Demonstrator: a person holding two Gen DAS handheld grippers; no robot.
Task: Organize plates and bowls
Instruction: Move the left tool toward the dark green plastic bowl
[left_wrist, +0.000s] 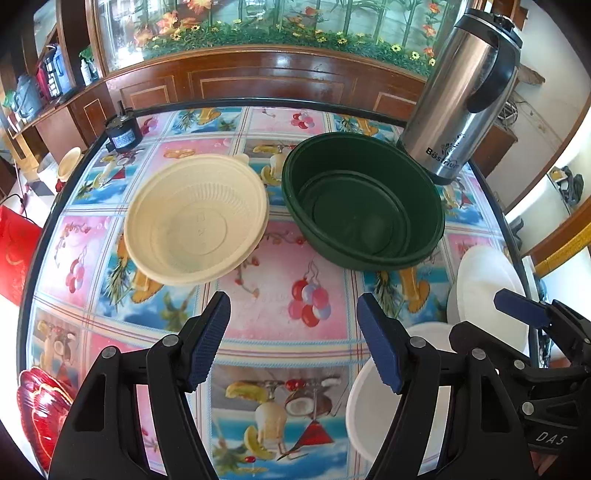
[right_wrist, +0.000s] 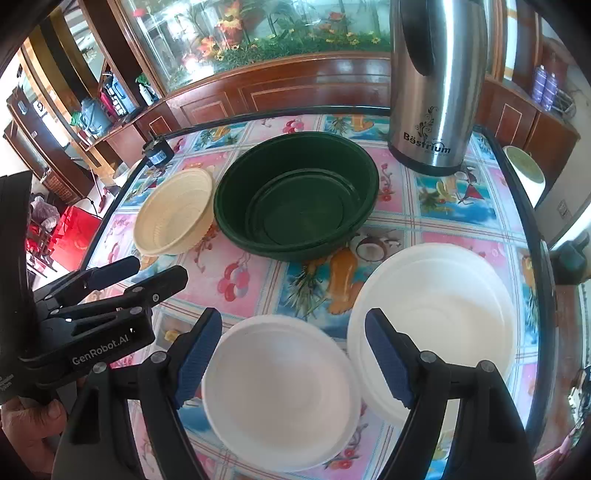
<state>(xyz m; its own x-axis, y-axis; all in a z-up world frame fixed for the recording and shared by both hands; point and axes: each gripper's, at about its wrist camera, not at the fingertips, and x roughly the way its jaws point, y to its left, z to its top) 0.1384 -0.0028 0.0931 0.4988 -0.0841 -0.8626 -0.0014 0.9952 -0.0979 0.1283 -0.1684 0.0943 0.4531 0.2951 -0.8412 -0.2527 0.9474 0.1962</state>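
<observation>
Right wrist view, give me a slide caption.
Open right gripper hovers over a white bowl, beside stacked white bowls.

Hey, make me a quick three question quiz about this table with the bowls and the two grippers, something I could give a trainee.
1. True or false: the green bowl stands between the cream bowl and the steel flask.
2. Which dish lies nearest the right gripper? A) cream bowl B) small white bowl C) green bowl
3. Fill in: the left gripper is open and holds ____.

Key:
1. True; the cream bowl is beside it on the left and the flask behind it on the right.
2. B; it lies just below the open jaws.
3. Nothing; only the patterned tablecloth shows between its fingers.
</observation>
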